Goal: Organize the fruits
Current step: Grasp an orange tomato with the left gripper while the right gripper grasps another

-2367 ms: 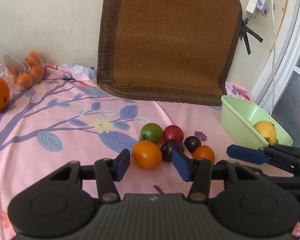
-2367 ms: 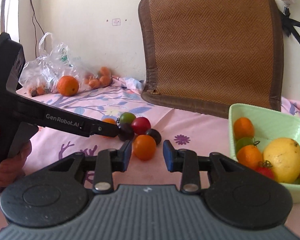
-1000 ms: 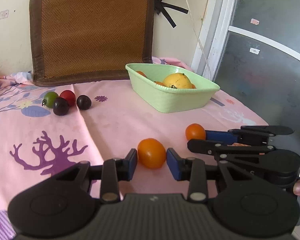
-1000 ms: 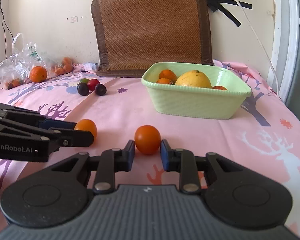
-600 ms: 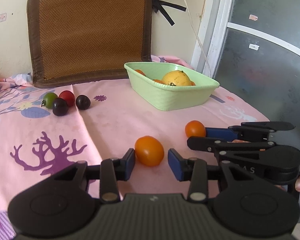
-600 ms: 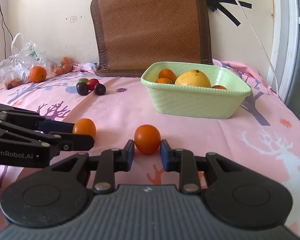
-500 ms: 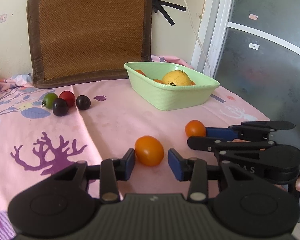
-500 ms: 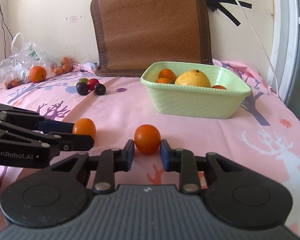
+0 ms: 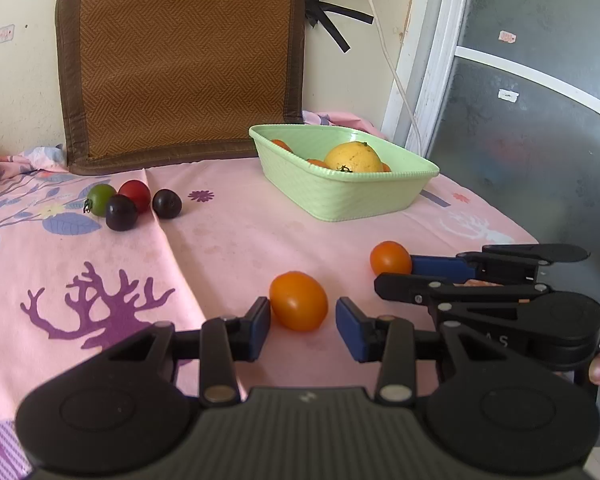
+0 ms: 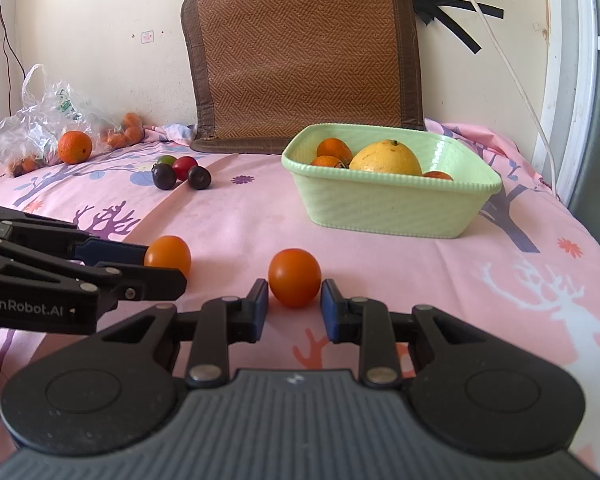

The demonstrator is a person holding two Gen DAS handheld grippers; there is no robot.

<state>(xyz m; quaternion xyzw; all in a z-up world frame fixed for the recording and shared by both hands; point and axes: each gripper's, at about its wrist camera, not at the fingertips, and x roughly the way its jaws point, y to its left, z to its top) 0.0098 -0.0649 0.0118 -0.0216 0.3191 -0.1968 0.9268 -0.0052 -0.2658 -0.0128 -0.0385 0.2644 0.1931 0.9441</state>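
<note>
A yellow-orange tomato (image 9: 299,301) rests on the pink cloth between the fingers of my open left gripper (image 9: 302,326); a gap shows on its right side. It also shows in the right wrist view (image 10: 167,255). A deeper orange tomato (image 10: 295,277) sits on the cloth between the blue pads of my right gripper (image 10: 294,310); narrow gaps show on both sides. It also shows in the left wrist view (image 9: 391,258). The green basket (image 10: 392,204) holds a large yellow citrus (image 10: 385,159) and several small fruits.
A green tomato (image 9: 100,199), a red one (image 9: 135,194) and two dark ones (image 9: 121,212) (image 9: 166,203) lie at the left. A woven mat (image 10: 304,56) leans on the wall. A plastic bag with oranges (image 10: 74,147) sits far left. A glass door (image 9: 532,120) stands right.
Both grippers carried their tomatoes from the cluster to the near side of the cloth. The left jaws have opened off the yellow-orange tomato; the right jaws have eased slightly.
</note>
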